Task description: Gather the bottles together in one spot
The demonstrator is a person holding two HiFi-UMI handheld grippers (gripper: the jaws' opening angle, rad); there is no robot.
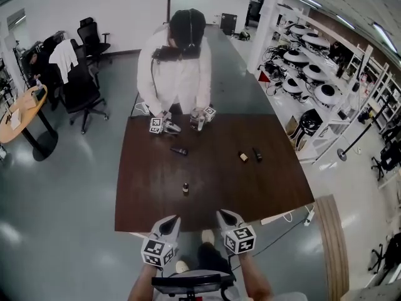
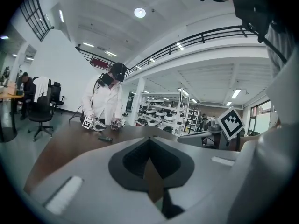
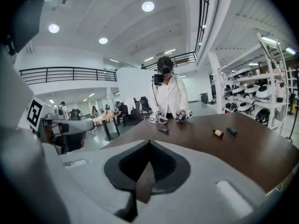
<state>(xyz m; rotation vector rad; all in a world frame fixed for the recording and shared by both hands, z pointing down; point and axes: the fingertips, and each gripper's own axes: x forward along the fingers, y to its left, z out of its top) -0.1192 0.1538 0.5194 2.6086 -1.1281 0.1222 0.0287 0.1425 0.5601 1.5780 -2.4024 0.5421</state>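
Several small bottles are spread over the dark brown table (image 1: 144, 193). One stands upright near the middle (image 1: 185, 188). A dark one lies further back (image 1: 179, 150) (image 2: 105, 138) (image 3: 163, 129). An amber one (image 1: 243, 157) (image 3: 217, 133) and a dark one (image 1: 257, 154) (image 3: 231, 131) lie at the right. My left gripper (image 1: 173, 219) (image 2: 149, 137) and my right gripper (image 1: 223, 214) (image 3: 148, 142) hang side by side over the table's near edge. Both are shut with nothing between the jaws and stand well short of every bottle.
A person in a white coat (image 1: 177, 68) stands at the table's far edge, holding two grippers (image 1: 161, 125) (image 1: 204, 114) on the tabletop. Office chairs (image 1: 80, 89) and a round wooden table (image 1: 25, 108) are at the left. Shelving with white devices (image 1: 313, 74) lines the right.
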